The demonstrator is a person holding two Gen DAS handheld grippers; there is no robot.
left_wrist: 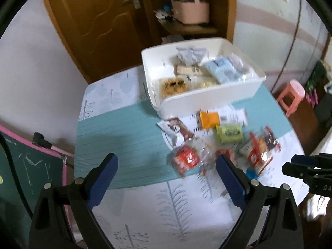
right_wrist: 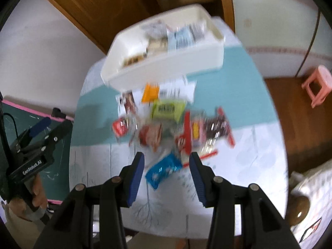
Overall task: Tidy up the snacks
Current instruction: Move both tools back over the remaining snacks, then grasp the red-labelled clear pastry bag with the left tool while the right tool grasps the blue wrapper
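We hold the left gripper [left_wrist: 167, 167] wide and empty above the table [left_wrist: 128, 137]. Our right gripper [right_wrist: 167, 164] stands partly spread, with a blue packet [right_wrist: 162, 170] lying below its gap, unpinched. Loose snacks [left_wrist: 226, 139] lie at two o'clock, the white bin [left_wrist: 207, 97] at twelve.
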